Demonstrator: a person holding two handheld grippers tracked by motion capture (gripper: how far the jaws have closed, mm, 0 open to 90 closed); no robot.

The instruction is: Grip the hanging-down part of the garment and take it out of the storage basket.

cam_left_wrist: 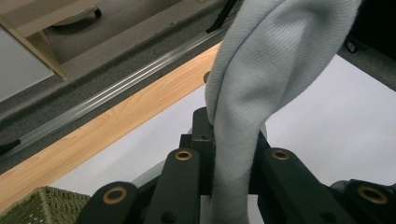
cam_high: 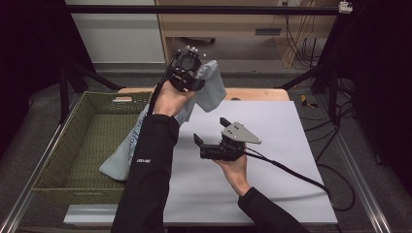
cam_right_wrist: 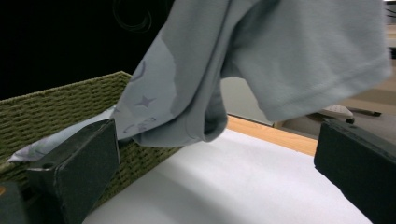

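Cloth is pinched between the closed jaws of the left claw [cam_high: 193, 80], which is held raised above the far edge of the table [cam_high: 252, 93]. It is a pale blue shirt [cam_high: 210, 85] with a faint printed pattern; one part bunches up just beyond the claw, and the rest hangs from it down behind the person's dark sleeve [cam_high: 148, 165] into the green woven basket [cam_high: 77, 141] on the near left side of that claw. In the left gripper view the shirt [cam_left_wrist: 252, 93] is seen clamped tight between the two black jaws, with the white mat [cam_left_wrist: 345, 116] and the wooden table edge [cam_left_wrist: 116, 121] below. The right claw [cam_high: 210, 130] is held low over the white mat [cam_high: 272, 184], nearer the person than the left one, with its jaws spread wide and nothing between them. From the right gripper view the hanging shirt [cam_right_wrist: 280, 56] is seen ahead of those open jaws, apart from them, with the basket [cam_right_wrist: 60, 107] just beyond the jaw at the left of that view.
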